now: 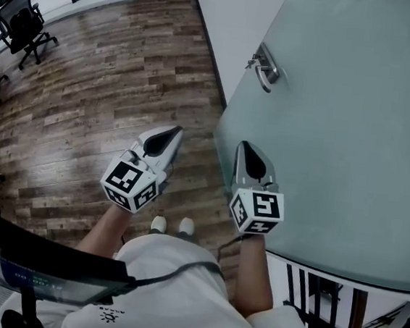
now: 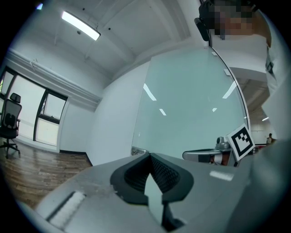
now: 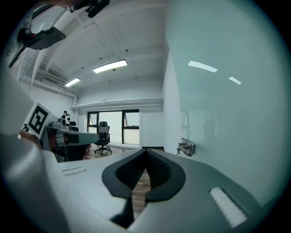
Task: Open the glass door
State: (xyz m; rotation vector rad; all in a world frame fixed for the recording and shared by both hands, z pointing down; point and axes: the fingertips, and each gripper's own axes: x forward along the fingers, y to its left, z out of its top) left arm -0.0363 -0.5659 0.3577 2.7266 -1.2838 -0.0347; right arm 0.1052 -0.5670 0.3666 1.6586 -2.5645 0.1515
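The frosted glass door (image 1: 353,139) fills the right of the head view, its edge close in front of me. Its metal lever handle (image 1: 266,68) sits on the near face, farther ahead, with keys hanging at it (image 3: 186,147). My right gripper (image 1: 245,146) is shut and empty, held level beside the glass and well short of the handle. To its left over the floor, my left gripper (image 1: 173,131) is also shut and holds nothing. In the left gripper view the shut left gripper (image 2: 149,157) faces the glass door (image 2: 191,104), with the right gripper's marker cube (image 2: 241,140) alongside.
A white wall (image 1: 234,24) meets the door's far edge. Wood floor (image 1: 96,90) stretches left toward black office chairs (image 1: 23,20) and windows (image 3: 113,127). A dark desk edge (image 1: 34,265) lies at my lower left, and a metal rack (image 1: 335,312) stands behind the glass at lower right.
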